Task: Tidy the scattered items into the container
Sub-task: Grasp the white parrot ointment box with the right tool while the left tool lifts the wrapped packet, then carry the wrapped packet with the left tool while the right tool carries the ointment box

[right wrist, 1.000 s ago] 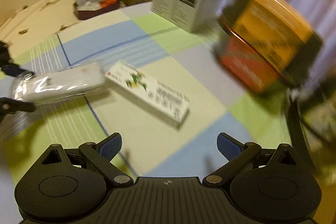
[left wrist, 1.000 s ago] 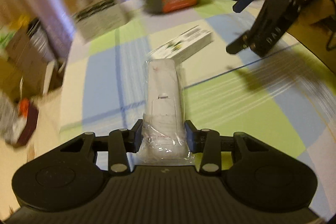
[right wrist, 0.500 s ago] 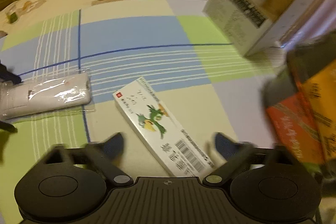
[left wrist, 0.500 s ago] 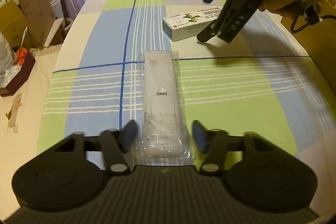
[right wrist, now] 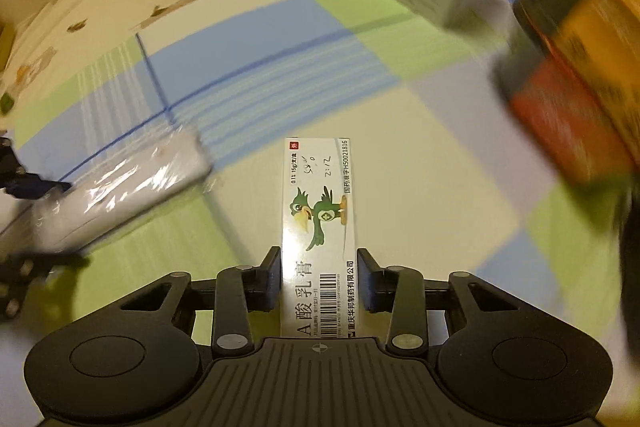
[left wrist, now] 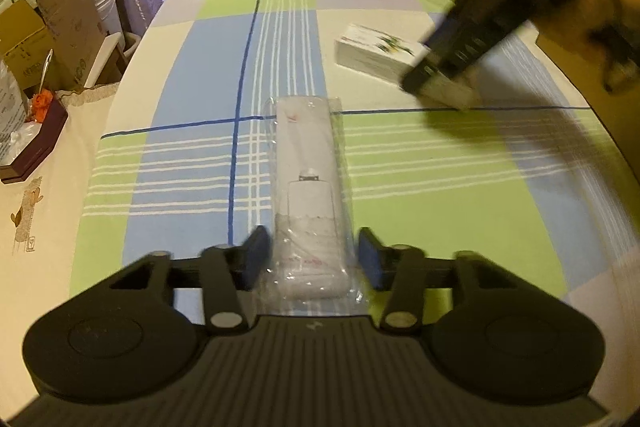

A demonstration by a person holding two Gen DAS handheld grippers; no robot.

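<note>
The white remote in its clear plastic bag (left wrist: 308, 195) lay on the checked tablecloth (left wrist: 440, 179) between the left gripper's (left wrist: 310, 259) 2 spread fingers, while the right gripper (right wrist: 318, 277) pinched the nearby ointment box (right wrist: 318, 227).

Left gripper (left wrist: 312, 259) parted and low; right gripper (right wrist: 318, 277) nearly closed, angled down

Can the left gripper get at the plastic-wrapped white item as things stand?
Probably yes: the left gripper already straddles the wrapped white item, jaws open on either side, nothing between them.
</note>
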